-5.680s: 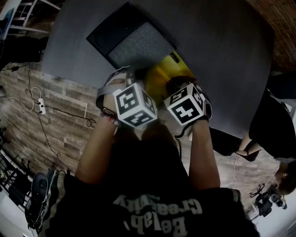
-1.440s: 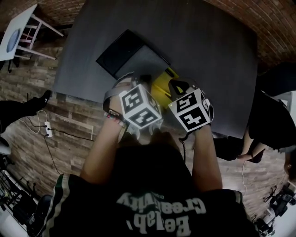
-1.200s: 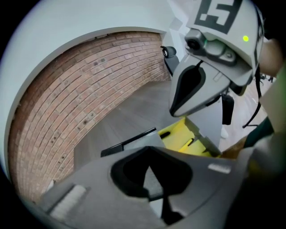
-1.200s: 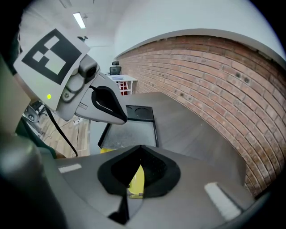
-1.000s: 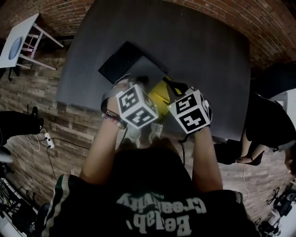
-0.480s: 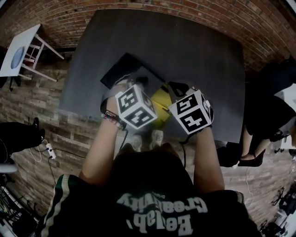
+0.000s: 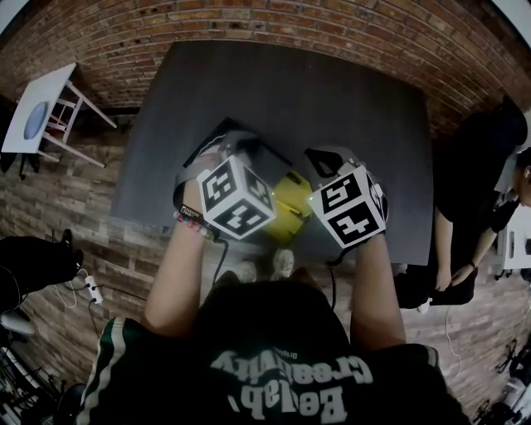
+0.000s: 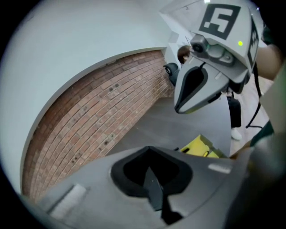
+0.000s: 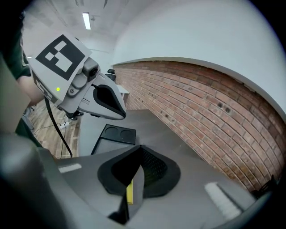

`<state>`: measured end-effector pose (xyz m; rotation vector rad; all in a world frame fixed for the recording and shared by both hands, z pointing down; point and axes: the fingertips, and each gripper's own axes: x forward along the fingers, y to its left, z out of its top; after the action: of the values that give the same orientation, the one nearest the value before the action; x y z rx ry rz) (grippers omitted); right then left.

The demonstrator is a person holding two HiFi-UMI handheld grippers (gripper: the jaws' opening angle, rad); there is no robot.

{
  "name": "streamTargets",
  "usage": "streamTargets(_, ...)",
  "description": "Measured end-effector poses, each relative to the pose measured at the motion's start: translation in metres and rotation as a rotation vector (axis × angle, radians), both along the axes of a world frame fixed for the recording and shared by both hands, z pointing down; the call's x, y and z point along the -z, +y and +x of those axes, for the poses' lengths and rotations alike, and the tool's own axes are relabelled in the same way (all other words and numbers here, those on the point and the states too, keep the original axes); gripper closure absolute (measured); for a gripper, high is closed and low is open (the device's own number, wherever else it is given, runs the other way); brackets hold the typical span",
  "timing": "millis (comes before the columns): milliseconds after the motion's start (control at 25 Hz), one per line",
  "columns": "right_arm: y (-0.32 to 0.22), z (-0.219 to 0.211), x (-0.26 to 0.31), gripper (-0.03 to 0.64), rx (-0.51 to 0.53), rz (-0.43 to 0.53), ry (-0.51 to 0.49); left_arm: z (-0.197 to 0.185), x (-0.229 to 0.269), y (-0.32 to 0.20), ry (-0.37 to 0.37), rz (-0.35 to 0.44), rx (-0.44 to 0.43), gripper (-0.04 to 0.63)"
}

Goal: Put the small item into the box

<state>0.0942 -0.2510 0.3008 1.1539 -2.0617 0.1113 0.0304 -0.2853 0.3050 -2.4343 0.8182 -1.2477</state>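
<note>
A yellow box sits near the front edge of the dark grey table, partly hidden between my two marker cubes; it shows again as the yellow box in the left gripper view. My left gripper hovers over the black tray, its jaws shut with nothing in them. Just right of the box, my right gripper is also shut. A thin yellow sliver shows at its jaw seam; I cannot tell what it is. No separate small item is visible.
The black tray has two round recesses. A brick wall runs behind the table. A person in black stands at the right. A white stool and floor cables lie to the left.
The head view has pulled back, so the whole table and the brick wall now show. Both grippers have drifted slightly apart, and the yellow box is more hidden between the cubes.
</note>
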Motion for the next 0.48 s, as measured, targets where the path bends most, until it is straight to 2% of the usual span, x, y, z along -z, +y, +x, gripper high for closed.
streamTargets(200,0.001,-0.007,0.031,0.612,0.007,0.063,-0.004,-0.005,0.029,-0.001,0.029,0.051,0.008,0.592)
streamTargets(480,0.007,-0.019,0.057,0.611,0.002,0.117,-0.023,-0.01,0.052,0.007,0.064,0.073,0.006,0.592)
